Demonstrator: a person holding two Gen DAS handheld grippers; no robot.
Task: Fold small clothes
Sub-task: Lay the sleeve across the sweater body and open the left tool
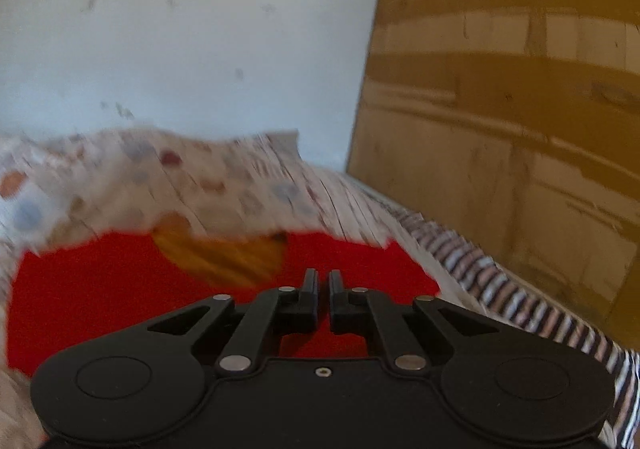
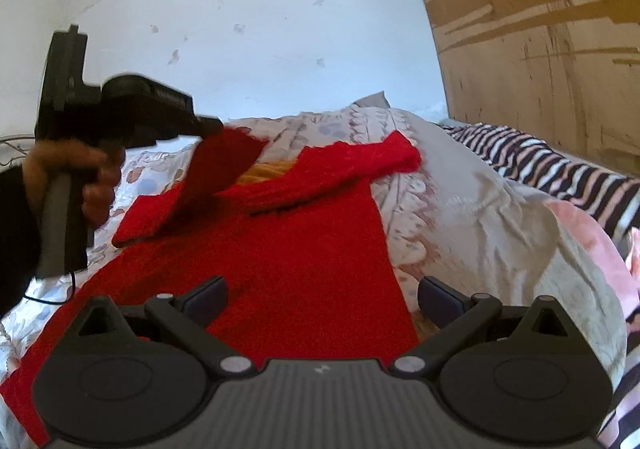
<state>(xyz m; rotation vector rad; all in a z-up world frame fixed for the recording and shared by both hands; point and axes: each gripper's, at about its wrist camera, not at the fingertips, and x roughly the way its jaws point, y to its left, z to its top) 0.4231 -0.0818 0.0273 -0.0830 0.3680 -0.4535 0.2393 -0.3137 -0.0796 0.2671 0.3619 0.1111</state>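
Two claws (image 2: 320, 295), one red garment (image 2: 304, 249).

2 wrist fisheyes close above the bed, both facing the red garment (image 1: 120, 289).

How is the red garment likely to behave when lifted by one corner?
Probably floppy: where the left gripper lifts the red garment, the raised part hangs limp. Likely light, since a pinch holds it. Its fuzzy surface suggests it will grip the floral bedsheet rather than slide.
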